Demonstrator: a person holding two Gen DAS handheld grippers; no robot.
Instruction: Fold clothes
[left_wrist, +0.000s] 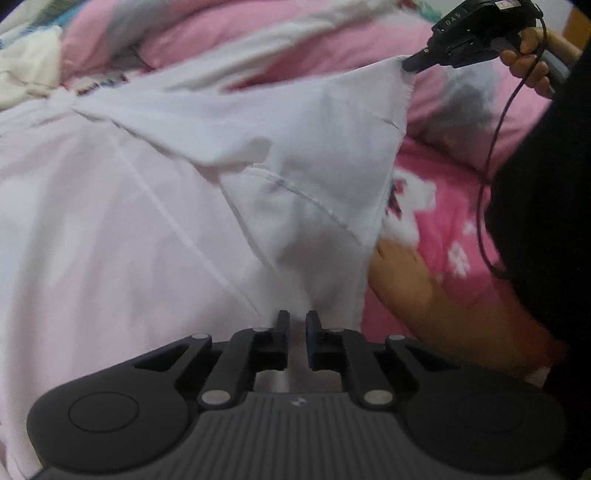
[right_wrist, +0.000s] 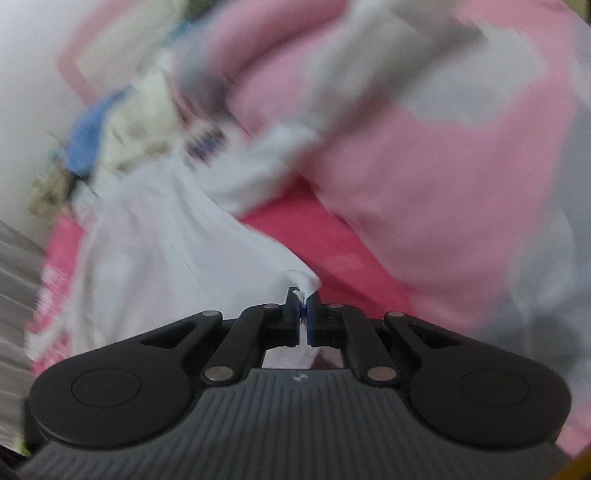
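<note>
Midway through a first fold on the pink-quilted bed (left_wrist: 443, 221), the white garment (left_wrist: 303, 147) has one corner lifted by the clamped right gripper (right_wrist: 302, 301), its near edge pinched in the left gripper (left_wrist: 295, 321), folding unfinished.

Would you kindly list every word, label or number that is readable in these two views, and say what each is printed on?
"DAS": white letters on the black body of the right gripper, left wrist view.
Dark print on the pink bedding: too blurred to read.
Small logo on the left gripper: a symbol, no text.
</note>
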